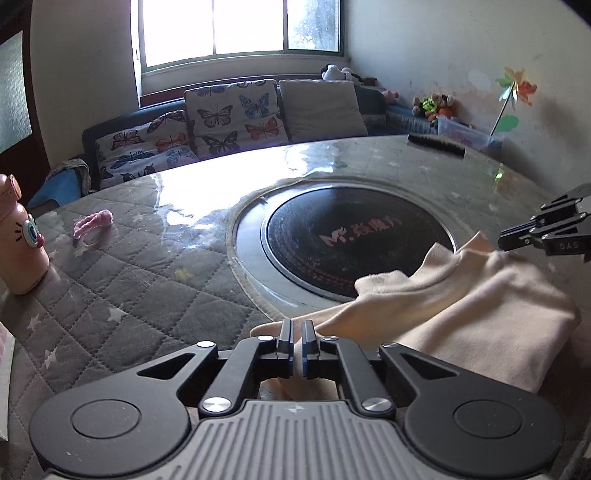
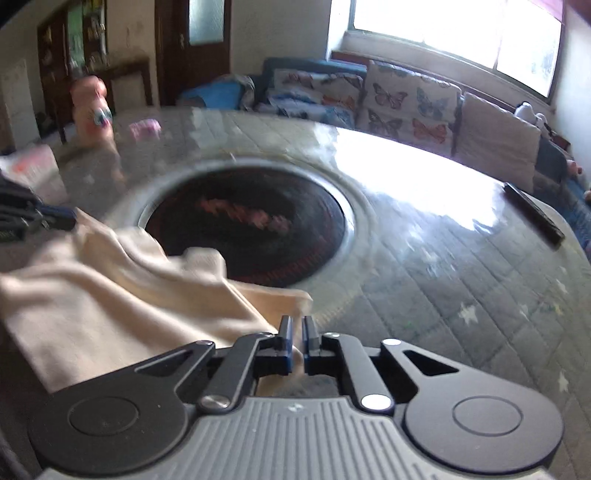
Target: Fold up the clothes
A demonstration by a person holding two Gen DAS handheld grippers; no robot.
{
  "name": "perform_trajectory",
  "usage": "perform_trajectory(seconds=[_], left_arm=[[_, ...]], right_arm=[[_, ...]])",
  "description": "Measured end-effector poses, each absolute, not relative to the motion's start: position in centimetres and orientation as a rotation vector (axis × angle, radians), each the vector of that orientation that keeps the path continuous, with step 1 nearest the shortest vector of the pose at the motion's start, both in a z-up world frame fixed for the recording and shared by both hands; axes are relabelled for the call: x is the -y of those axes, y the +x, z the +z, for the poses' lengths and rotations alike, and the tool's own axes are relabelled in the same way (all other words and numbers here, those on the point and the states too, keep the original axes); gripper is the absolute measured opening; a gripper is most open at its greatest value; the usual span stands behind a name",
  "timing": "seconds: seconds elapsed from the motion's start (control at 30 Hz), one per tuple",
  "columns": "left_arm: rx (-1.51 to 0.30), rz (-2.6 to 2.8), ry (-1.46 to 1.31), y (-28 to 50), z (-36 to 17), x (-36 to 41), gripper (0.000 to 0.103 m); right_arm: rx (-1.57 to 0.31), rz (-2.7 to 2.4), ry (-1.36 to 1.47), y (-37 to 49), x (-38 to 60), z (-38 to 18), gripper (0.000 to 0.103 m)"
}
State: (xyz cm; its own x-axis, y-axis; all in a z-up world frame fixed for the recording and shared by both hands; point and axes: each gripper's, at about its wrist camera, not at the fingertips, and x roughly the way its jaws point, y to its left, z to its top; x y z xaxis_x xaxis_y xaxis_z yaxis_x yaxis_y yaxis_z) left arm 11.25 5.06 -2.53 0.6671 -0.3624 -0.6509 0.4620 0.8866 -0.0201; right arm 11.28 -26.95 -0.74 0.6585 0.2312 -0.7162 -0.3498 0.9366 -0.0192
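Now the left gripper (image 1: 296,332) and right gripper (image 2: 297,328), jaws narrowed, each pinch an edge of the cream knitted garment (image 1: 461,295) near the round quilted table's (image 1: 129,288) front edge.

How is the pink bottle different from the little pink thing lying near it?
The pink bottle stands upright and is big; the little pink thing lies flat and is small. The bottle has a cartoon face; the little thing is plain and fuzzy-looking. Both are pink and sit on the quilted table.

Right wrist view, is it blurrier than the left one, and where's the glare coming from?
Right wrist view: yes, motion-smeared, the cream garment and black burner disc are soft. Left wrist view: sharp, only the cloth's far fold blurs. Both views: the window blows out white and glares off the glossy table cover; fisheye bends the edges.
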Motion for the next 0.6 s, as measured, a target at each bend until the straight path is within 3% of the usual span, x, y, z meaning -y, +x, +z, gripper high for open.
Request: perform_trajectory(seconds=[0.1,0.17,0.2,0.47,0.53,0.6], left_arm=[[-0.713,-0.475,0.142,11.0,-2.2,-5.3,0.014],[-0.722,-0.464,0.156,10.9,-2.5,-5.1,0.030],[-0.728,-0.462,0.160,10.8,-2.7,-5.0,0.030],[-0.757,-0.464,0.175,11.1,-3.8,-4.6,0.030],[-0.754,-0.468,0.180,11.1,-3.9,-4.6,0.028],[-0.747,-0.464,0.190,11.1,-4.0,-4.5,0.009]], right_arm=[[-0.768,0.412,-0.122,11.7,26.0,0.1,0.021],[-0.775,0.438,-0.137,12.5,24.9,-0.2,0.023],[-0.779,0.449,-0.145,12.9,24.3,-0.5,0.023],[-0.839,0.486,-0.131,15.5,22.4,-2.4,0.025],[-0.838,0.489,-0.134,15.5,22.3,-2.6,0.021],[-0.823,0.477,-0.143,15.4,22.2,-2.6,0.006]])
